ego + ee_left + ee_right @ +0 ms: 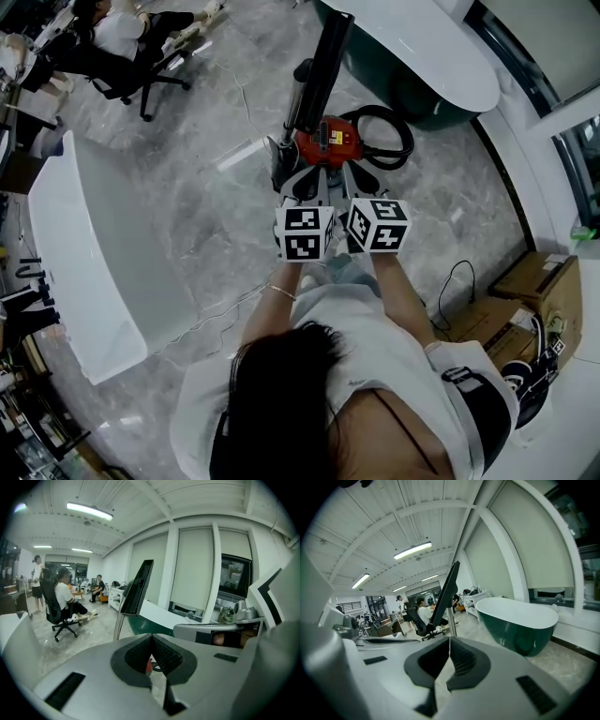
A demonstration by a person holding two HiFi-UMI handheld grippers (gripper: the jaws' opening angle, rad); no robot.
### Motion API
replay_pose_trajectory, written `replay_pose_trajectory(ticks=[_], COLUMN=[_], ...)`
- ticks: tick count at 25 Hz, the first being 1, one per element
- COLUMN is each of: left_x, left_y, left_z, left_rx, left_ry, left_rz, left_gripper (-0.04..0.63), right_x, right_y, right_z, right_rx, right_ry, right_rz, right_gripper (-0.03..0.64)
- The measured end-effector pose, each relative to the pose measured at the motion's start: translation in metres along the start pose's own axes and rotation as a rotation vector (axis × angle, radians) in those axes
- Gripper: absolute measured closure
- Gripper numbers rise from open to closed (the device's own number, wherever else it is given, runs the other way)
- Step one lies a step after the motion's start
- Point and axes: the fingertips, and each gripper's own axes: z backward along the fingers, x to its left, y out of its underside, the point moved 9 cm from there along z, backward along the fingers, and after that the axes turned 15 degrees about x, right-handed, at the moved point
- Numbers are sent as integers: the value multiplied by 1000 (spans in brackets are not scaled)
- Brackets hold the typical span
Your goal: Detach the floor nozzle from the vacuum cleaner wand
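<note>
Both jaws are shut with nothing in them. In the head view, the left gripper point(151, 638) and right gripper point(450, 641) sit mid-frame, just below the red vacuum cleaner point(328, 141). Its floor nozzle point(323, 56) sticks up top-centre.

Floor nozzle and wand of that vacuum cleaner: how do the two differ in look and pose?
The floor nozzle is black, long and flat, while the wand is a thin silvery tube. The floor nozzle sits at the top and leans over, while the wand stands nearly upright beneath it. What they share: they are joined end to end, not yet detached.
</note>
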Motion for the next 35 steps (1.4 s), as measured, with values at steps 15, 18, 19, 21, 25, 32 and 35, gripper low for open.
replay_pose_trajectory(ticks=[15,18,19,21,25,32,35], left_x=[-1,-2,-3,-5,-6,-8,-12], left_y=[-29,-32,-33,-34,-36,-42,-44], left_z=[-20,-22,-22,-24,-29,-37,-42], left_rx=[-33,-38,-39,-40,-37,-47,-47], left_ry=[-56,-65,-66,-68,-78,-100,-103], left_rz=[28,32,33,35,44,66,71], left_gripper=[594,594,594,594,594,594,594], right_x=[-23,-25,-26,-29,-35,-48,-54], right_y=[-39,-44,-45,-47,-51,-56,-58], right_z=[-23,-25,-25,-24,-28,-31,-33], right_rx=[-10,-14,-17,-22,-21,-20,-19], right_ry=[-136,-146,-149,-160,-184,-210,-220], right_rz=[33,39,40,38,38,38,42], right_gripper=[601,601,600,600,600,600,600])
